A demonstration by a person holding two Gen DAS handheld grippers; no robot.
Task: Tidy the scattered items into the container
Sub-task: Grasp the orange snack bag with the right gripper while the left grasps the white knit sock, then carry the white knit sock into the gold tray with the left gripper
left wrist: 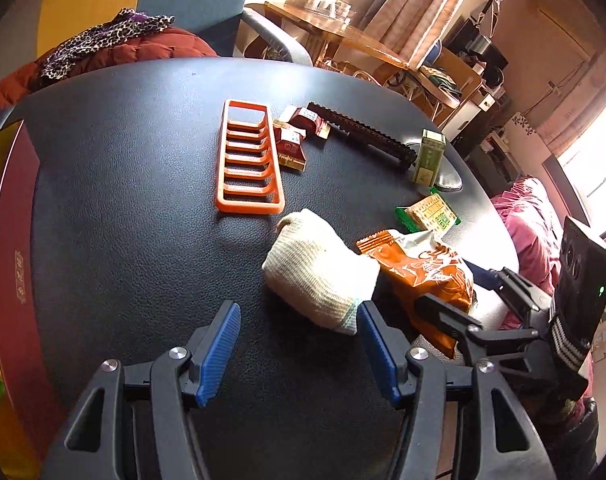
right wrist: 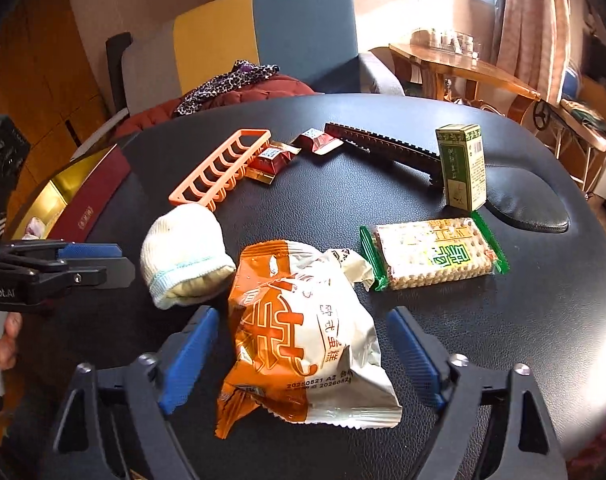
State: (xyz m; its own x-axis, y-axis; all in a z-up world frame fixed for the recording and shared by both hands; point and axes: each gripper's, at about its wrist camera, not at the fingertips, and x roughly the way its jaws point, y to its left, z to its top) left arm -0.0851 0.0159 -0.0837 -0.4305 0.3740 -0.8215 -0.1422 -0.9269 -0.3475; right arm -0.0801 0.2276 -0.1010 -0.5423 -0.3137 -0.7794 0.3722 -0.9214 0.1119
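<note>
Both tongs are gaping wide, right gripper [right wrist: 303,356] straddling the orange-white snack bag [right wrist: 307,344] w/o pinching, left gripper [left wrist: 299,352] nearing the knit sock [left wrist: 323,276]—puffy bag risks squirting out, red box [left wrist: 13,248] sitting far left.

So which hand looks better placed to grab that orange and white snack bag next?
The right. The right gripper is open with the snack bag already between its fingers. The left gripper is open near the cream sock instead.
</note>
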